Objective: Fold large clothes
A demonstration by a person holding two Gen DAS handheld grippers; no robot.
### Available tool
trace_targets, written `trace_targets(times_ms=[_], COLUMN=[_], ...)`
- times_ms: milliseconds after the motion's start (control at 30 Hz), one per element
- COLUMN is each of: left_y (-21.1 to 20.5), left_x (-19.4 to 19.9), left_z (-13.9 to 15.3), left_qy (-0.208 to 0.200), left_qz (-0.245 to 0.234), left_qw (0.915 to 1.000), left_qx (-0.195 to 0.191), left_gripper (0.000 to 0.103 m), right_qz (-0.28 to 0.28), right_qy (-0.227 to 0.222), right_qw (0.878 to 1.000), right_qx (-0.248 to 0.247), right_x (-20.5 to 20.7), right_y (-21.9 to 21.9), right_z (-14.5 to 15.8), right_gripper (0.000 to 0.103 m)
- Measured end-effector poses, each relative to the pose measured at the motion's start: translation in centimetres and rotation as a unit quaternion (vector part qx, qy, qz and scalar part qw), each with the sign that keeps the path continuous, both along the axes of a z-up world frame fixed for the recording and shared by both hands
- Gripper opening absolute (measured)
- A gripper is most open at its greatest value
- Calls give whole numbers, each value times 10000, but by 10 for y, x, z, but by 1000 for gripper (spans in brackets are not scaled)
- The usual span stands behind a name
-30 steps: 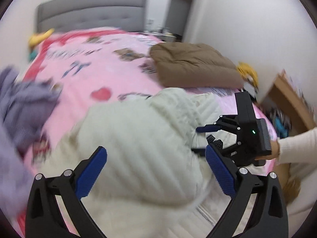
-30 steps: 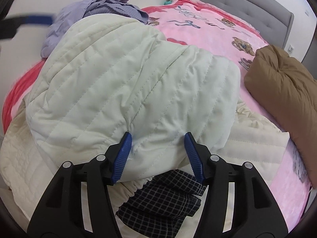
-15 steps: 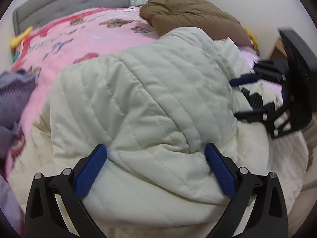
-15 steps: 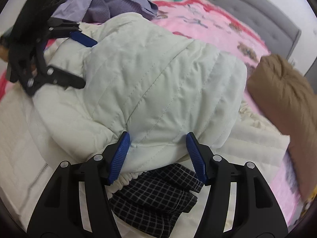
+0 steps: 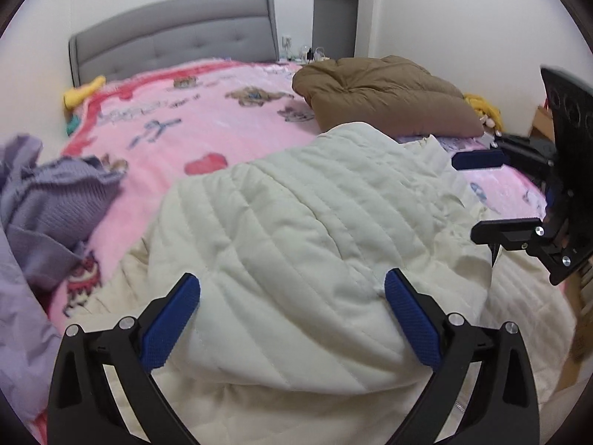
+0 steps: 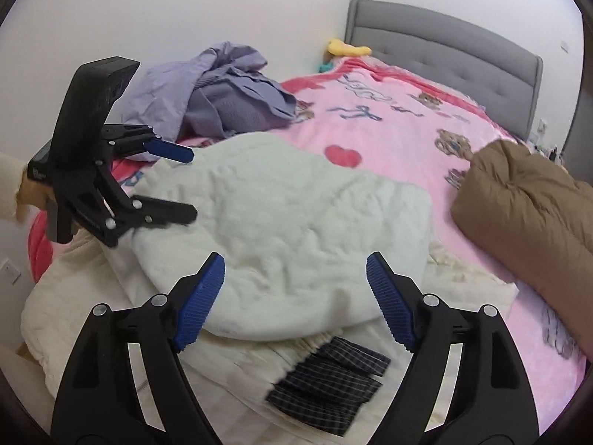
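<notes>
Right gripper (image 6: 295, 289) just widened, clear above cream quilted coat (image 6: 289, 230) at bed's (image 6: 389, 129) near edge; left gripper (image 5: 292, 307) spread wide, gripping nothing.

Both views are evenly and softly lit by diffuse indoor light; its source cannot be told. Shadows are faint. There is no glare, though the white wall (image 6: 222, 7) across the top of the right wrist view reads bright and flat. Fisheye distortion bows the grey headboard (image 5: 174, 44) and curves the bed's outline, and dark vignetting closes in all four corners. The lower left of the left wrist view is smeared, where the purple clothes (image 5: 48, 204) lose detail. The frame centres are fairly sharp.
</notes>
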State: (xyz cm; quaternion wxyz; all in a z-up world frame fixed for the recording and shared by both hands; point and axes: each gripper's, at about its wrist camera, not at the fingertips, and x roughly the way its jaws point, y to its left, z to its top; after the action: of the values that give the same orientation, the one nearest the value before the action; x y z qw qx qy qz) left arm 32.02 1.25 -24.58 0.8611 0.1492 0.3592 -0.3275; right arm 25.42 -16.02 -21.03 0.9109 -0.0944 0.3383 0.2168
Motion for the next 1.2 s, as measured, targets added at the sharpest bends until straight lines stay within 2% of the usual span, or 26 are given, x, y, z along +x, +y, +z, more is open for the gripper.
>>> trace_targets(times_ms=[100,167,233,300,433,600,833,1000,1067,1200], left_y=[-11,-12,-15,-18,-14,-14,-16,-18,-20,-20], left_x=[-4,-4,-2,-6,1,5,4,5,4,3], left_z=[-15,-25,-35,-43,-57,-65,-65,-56,-47,-24], left_qy=[-21,82,319,228,439,494,445,478,451,611], left_qz=[-227,-267,-337,-416,-272,-199,-198,-156,-115,281], left_qw=[9989,9984,9976,9968,9976,9978,9977,9969,9966,9951], left_qx=[403,487,522,651,463,392,480,611,682,721], left_gripper=[98,98,98,98,98,99,99,99,99,98], right_qz=[238,304,281,198,125,33,-27,-106,-207,-297], right_qy=[308,560,744,925,867,819,808,875,921,586], right_qw=[9979,9941,9931,9924,9913,9908,9902,9921,9944,9974], right_qx=[-516,-881,-859,-792,-984,-1078,-1137,-888,-465,305], right_x=[5,5,3,7,6,4,1,4,5,-8], right_y=[18,23,21,19,25,28,32,28,20,6], right_z=[-23,-44,-58,-67,-78,-84,-87,-78,-65,-39], right_gripper=[76,75,75,76,76,76,77,80,85,85])
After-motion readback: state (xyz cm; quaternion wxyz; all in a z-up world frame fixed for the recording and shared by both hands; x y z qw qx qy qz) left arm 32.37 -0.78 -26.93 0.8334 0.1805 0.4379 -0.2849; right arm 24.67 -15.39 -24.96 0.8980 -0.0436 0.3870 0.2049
